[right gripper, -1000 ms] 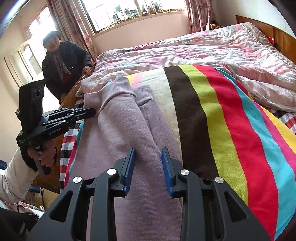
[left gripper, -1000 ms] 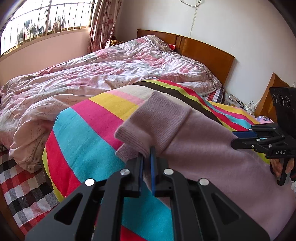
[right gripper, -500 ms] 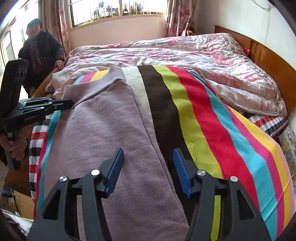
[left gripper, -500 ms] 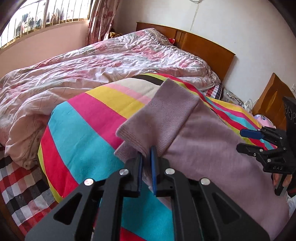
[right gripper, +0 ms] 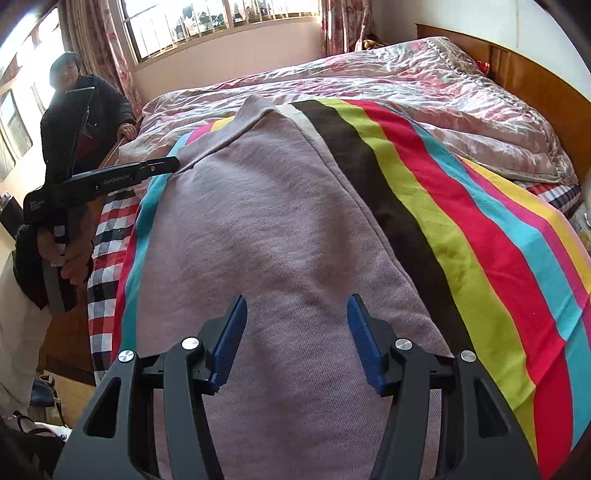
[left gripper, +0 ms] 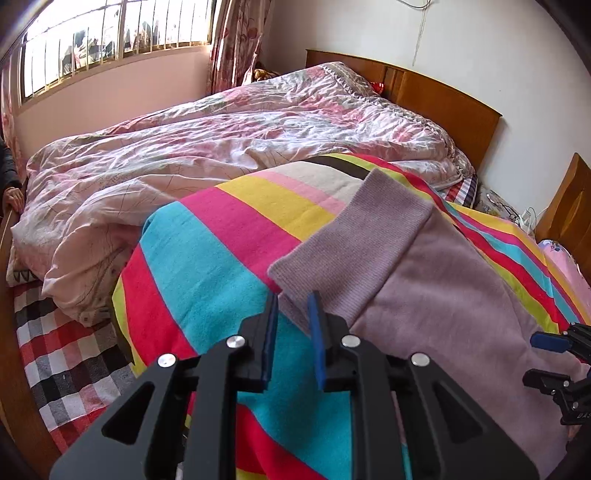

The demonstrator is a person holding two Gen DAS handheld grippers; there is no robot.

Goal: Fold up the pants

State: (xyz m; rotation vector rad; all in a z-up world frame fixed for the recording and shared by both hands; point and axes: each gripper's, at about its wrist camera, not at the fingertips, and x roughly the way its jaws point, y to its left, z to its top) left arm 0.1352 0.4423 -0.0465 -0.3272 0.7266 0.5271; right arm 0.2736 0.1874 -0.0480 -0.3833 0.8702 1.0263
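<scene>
The pants (right gripper: 280, 236) are soft and light purple, and they lie flat on the striped blanket (right gripper: 480, 236) on the bed (left gripper: 55, 350), likely spread out so they are easy to fold. One ribbed cuff (left gripper: 354, 240) lies at the far end, on the pink and yellow stripes. In the left view the left gripper (left gripper: 293, 332) sits right at the near corner of that cuff. Its jaws are opening, with only a small gap so far, and the corner of the cloth is at their tips; they do not look like they are pinching it now, so I think this end has been laid down where it should stay. The right gripper (right gripper: 295, 332) hangs over the wide middle of the pants with its jaws well apart and nothing between them. It looks free to pick a new spot for the next fold. The blanket gives a smooth, flat place to work. Beyond it is a crumpled pink quilt (left gripper: 221, 147), pushed off to the side. A person in a dark coat (right gripper: 77, 122) stands by the bed near the window (right gripper: 221, 14) and watches.
</scene>
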